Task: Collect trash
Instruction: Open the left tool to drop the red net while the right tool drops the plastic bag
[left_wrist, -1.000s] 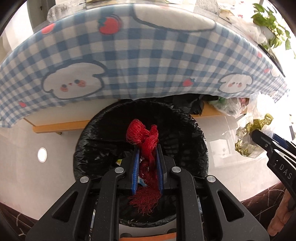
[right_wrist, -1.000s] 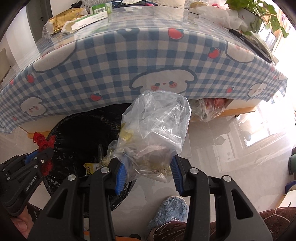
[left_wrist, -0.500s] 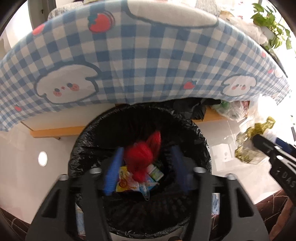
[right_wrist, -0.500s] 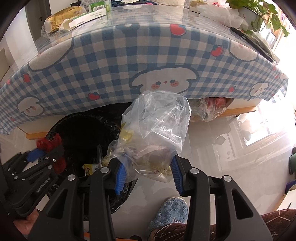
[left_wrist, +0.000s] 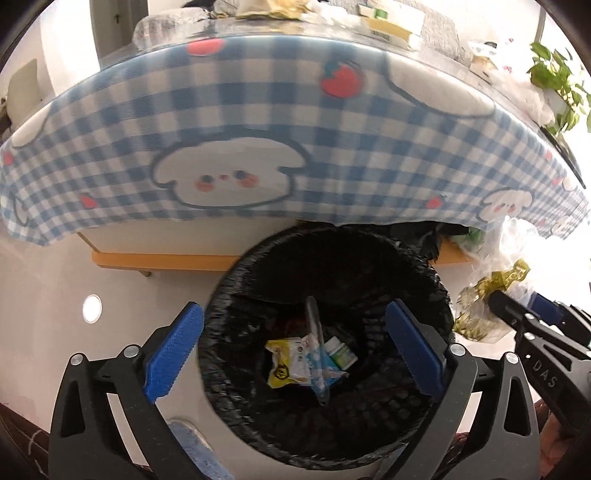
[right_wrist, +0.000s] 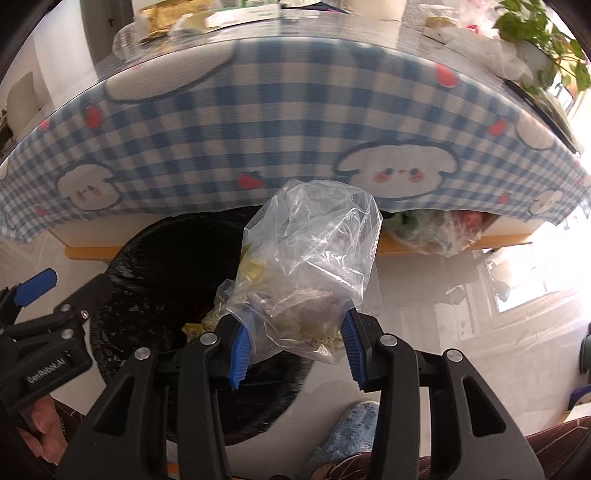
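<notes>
Now left gripper (left_wrist: 293, 350) tilted over bin (left_wrist: 328, 443), fingers just spread, empty; right gripper (right_wrist: 295, 350) clamping plastic bag (right_wrist: 310, 258).

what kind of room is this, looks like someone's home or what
Most likely a home dining area. A table with a blue checked cartoon tablecloth holds boxes and wrappers, a leafy houseplant stands at its far corner, and a bin lined with a black bag sits on the glossy tiled floor beside it.

left gripper (left_wrist: 293, 350): black frame, blue ribbed pads, silver screws
right gripper (right_wrist: 295, 354): same build, white lettering
slipper (right_wrist: 349, 430): fuzzy blue
</notes>
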